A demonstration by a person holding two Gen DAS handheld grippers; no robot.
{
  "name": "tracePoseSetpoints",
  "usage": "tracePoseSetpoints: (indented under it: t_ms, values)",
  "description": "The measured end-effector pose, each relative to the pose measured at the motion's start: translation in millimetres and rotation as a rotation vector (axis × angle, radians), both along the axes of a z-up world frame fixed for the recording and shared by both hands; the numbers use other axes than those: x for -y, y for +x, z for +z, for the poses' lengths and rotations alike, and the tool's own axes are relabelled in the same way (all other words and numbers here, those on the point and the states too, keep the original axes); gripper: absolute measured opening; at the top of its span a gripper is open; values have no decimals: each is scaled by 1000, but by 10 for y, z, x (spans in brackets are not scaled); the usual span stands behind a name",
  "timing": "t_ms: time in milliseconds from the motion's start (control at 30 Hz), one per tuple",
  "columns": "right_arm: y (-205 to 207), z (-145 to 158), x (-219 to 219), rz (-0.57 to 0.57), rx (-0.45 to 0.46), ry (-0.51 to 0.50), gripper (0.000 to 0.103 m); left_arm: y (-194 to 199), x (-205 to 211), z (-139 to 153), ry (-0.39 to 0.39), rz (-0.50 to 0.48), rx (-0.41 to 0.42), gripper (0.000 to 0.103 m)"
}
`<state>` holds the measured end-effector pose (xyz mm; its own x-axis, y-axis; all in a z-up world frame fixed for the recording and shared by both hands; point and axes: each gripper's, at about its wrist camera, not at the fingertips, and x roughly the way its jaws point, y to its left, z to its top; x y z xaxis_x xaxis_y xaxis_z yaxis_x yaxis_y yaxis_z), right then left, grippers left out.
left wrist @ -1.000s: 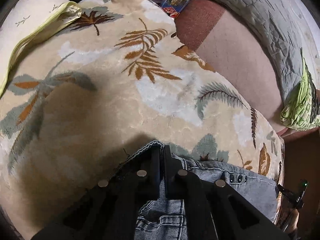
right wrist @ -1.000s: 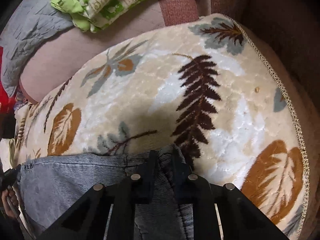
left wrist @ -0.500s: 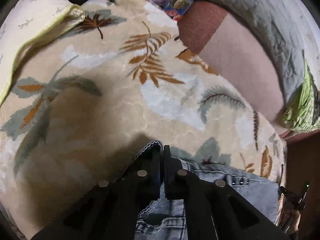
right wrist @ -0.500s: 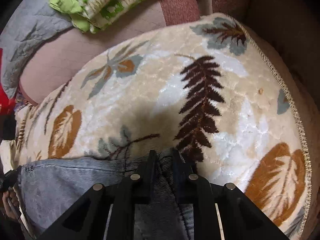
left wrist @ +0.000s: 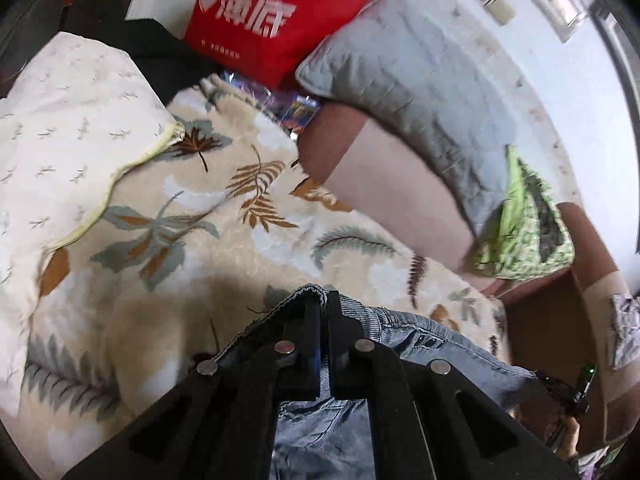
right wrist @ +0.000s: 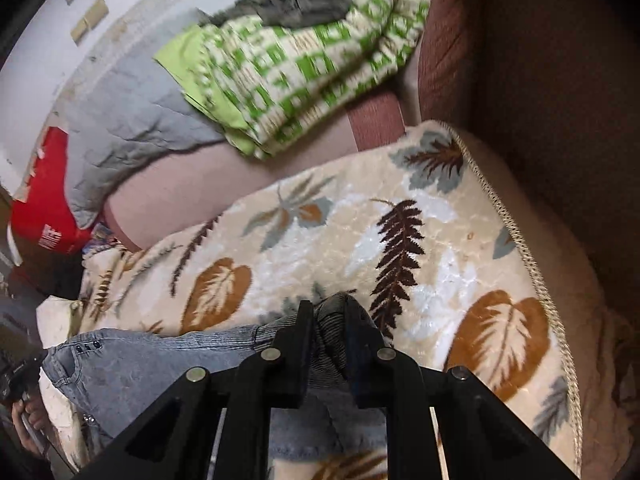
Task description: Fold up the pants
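Denim pants [left wrist: 404, 340], grey-blue, hang stretched between two hand-held tongs above a leaf-patterned blanket [left wrist: 208, 240] spread over a sofa seat. Left gripper [left wrist: 323, 312]: jaws fully closed, pinching a thin hemmed edge of the cloth. Right gripper [right wrist: 328, 322]: jaws nearly closed, clamped on a thicker bunched fold of the same garment [right wrist: 160, 364]. The rivets and waistband section show between the two grips, sagging slightly toward the blanket. Progress, as judged from this arrangement: the fabric is gripped at two points and raised off the seat, but no completed fold is visible; the garment's lower portion falls out of sight beneath both tools. Remaining work appears to be carrying the held edge across, laying it down flat, and making any further folds. Beyond lie a grey quilted cushion [left wrist: 412, 76] and a green-patterned cloth [right wrist: 304, 64].
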<state>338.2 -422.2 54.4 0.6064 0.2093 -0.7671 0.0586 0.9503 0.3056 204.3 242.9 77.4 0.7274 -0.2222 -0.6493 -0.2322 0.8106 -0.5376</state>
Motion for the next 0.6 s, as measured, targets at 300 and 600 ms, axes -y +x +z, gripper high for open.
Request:
tracePoseSetpoints:
  t_ms: [300, 600]
  values:
    - [-1035, 353, 118, 20, 88, 44, 16, -1112, 82, 120, -21, -91, 61, 2]
    - [-2579, -660, 376, 68, -122, 75, 19, -2059, 46, -564, 11, -190, -127, 3]
